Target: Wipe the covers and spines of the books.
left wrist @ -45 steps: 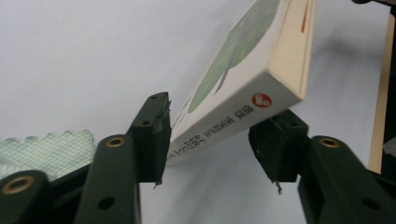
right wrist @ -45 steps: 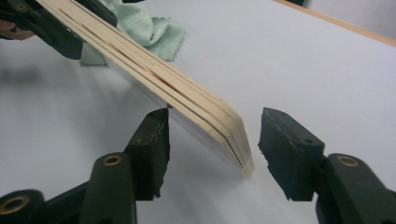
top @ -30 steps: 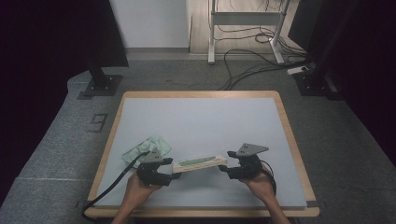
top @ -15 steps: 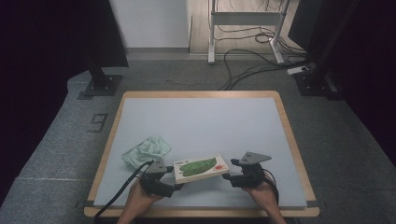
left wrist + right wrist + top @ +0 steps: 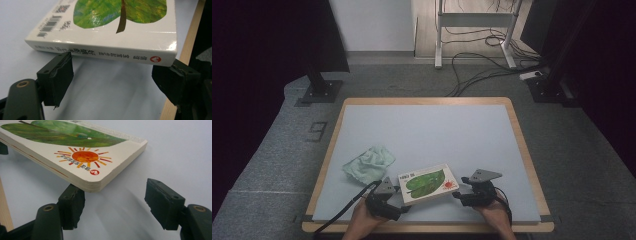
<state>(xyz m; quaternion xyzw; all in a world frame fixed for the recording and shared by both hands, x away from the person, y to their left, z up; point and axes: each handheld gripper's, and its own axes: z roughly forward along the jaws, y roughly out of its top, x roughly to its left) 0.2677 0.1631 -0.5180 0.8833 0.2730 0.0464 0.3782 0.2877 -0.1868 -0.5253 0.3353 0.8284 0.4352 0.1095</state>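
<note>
Since earlier frame, board book (image 5: pixel 428 184) sits flatter near table (image 5: pixel 427 125) near edge. Left gripper (image 5: pixel 387 200), right gripper (image 5: pixel 473 192): jaws wide apart, gripping nothing. Risk: book propped on jaw tips, may slip.

The left gripper (image 5: pixel 113 75) has its two black jaws spread wide, one at each end of the spine of a white book (image 5: pixel 110 32). The book's cover shows a green leaf and a barcode. Under it lies the pale blue table (image 5: pixel 105 100), its wooden edge at the right.
</note>
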